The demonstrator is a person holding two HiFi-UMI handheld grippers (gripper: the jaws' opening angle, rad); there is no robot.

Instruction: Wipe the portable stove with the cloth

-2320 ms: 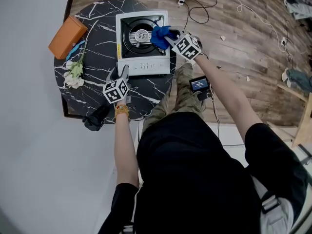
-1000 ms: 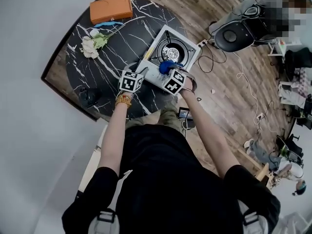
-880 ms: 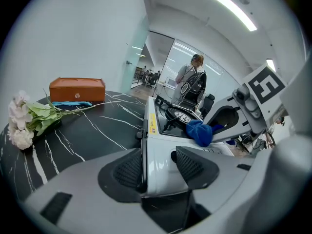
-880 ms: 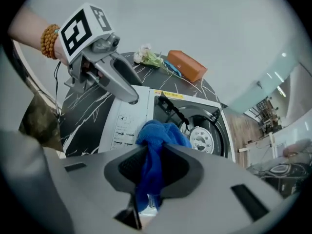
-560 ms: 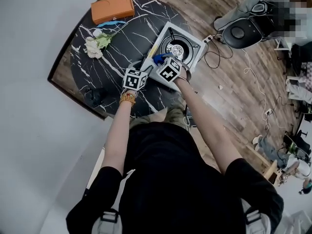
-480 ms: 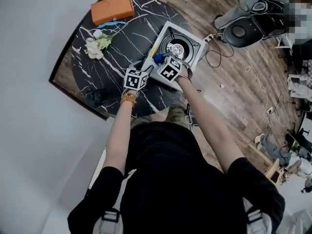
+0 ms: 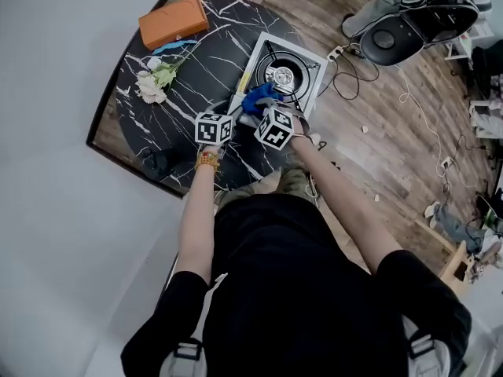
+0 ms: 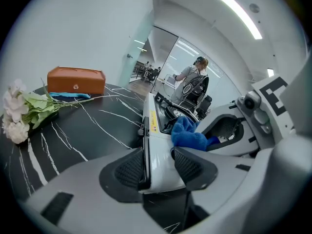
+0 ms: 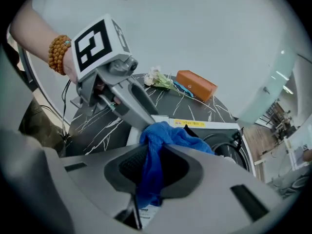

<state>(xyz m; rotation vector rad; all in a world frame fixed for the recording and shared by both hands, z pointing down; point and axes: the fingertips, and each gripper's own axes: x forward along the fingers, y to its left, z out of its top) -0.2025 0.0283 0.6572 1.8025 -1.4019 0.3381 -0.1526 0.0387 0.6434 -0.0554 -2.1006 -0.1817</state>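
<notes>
**Stove pinned at its corner, cloth bunched on the near rim**

At the far left of the round black marble table (image 7: 196,65) we see an orange rectangular box (image 7: 174,20) and a bunch of white flowers (image 7: 153,81), both well apart from the work. Our left gripper (image 8: 159,165) has just been closing its jaws. The near corner of the white square portable stove (image 7: 283,73) stands between them, with the ribbed pads (image 8: 129,169) pressed on its casing from both sides. The stove sits toward the table's right edge. We judge it a light, stiff metal box that would slide on smooth marble under a wiping push, so this corner, clear of the burner, is a sound place to steady it. Just right of that corner the bunched blue cloth (image 7: 258,97) lies on the stove's near rim beside the burner. Our right gripper (image 9: 155,167) has its jaws clamped on a fold of it. The cloth looks soft and limp, and we judge it best held by a gathered wad, leaving loose fabric below for rubbing.
</notes>
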